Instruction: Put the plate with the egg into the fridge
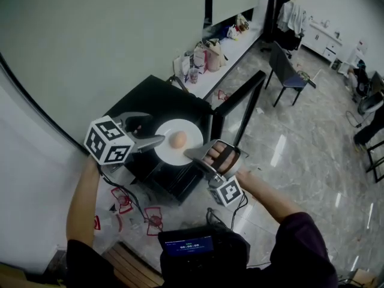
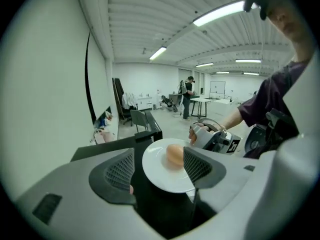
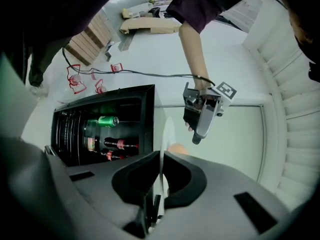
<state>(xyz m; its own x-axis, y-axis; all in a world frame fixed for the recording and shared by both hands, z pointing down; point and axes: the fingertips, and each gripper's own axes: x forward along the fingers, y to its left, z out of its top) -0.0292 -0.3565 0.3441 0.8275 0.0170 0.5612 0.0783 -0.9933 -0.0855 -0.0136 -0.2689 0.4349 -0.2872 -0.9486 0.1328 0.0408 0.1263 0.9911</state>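
A white plate (image 1: pixel 170 156) with a brown egg (image 1: pixel 177 140) on it hangs level over the open black fridge (image 1: pixel 150 101). My right gripper (image 1: pixel 194 155) is shut on the plate's right rim; in the right gripper view the plate (image 3: pixel 167 131) stands edge-on between the jaws of my right gripper (image 3: pixel 161 181), with the egg (image 3: pixel 176 148) just behind it. My left gripper (image 1: pixel 150 132) is open at the plate's left side, holding nothing. In the left gripper view the plate (image 2: pixel 159 180) and egg (image 2: pixel 174 155) lie just beyond the spread jaws of my left gripper (image 2: pixel 160 168).
The fridge door (image 1: pixel 240 104) stands open to the right. Inside are a green can (image 3: pixel 102 120) and bottles (image 3: pixel 118 144) on shelves. Cables and red clips (image 1: pixel 138 212) lie on the floor by the fridge. Bags (image 1: pixel 207 54) line the wall; a chair (image 1: pixel 288 74) stands further off.
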